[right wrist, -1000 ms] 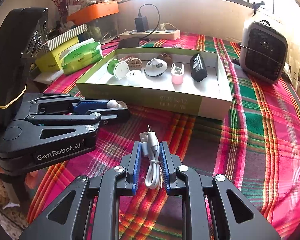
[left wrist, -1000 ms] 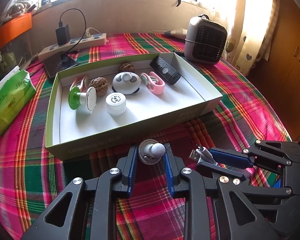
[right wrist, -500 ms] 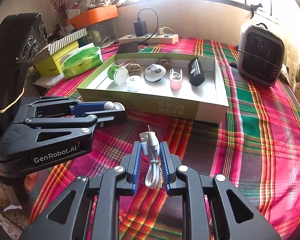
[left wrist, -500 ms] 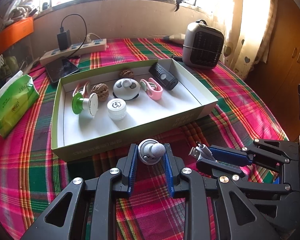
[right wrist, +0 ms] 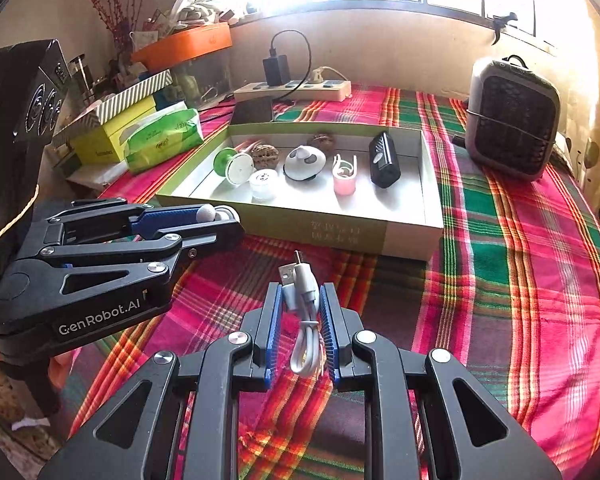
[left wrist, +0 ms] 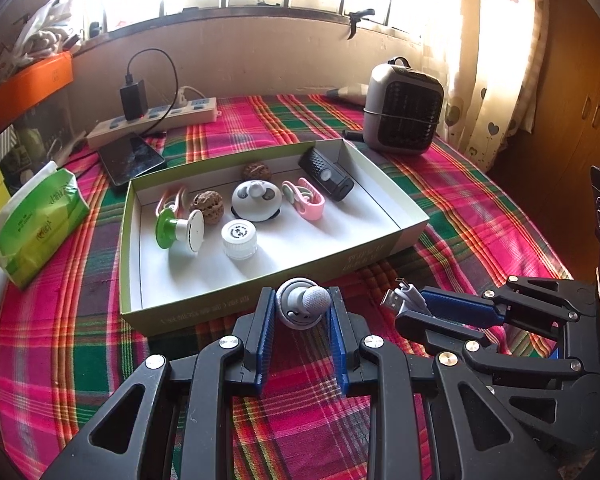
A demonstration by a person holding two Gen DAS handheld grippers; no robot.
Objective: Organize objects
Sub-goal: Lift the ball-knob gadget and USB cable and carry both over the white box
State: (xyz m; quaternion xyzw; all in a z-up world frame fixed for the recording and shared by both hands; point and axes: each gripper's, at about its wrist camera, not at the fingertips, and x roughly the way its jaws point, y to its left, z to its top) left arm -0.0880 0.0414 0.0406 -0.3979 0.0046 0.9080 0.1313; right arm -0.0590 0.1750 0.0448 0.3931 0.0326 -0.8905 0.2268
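Note:
My left gripper is shut on a small grey round gadget with a ball knob, held above the plaid cloth just in front of the open box. It also shows in the right wrist view. My right gripper is shut on a folded white USB cable, held to the right of the left gripper, in front of the box. The cable's plug shows in the left wrist view. In the box lie a green-and-white spool, walnuts, a white cap, a white round device, a pink clip and a black device.
A grey mini heater stands at the back right. A power strip with a charger and a dark phone lie behind the box. A green tissue pack lies at the left. The table's right edge drops near a wooden cabinet.
Both grippers have drawn back and risen a little from the box while keeping hold of their objects. The box and its contents look slightly farther away.

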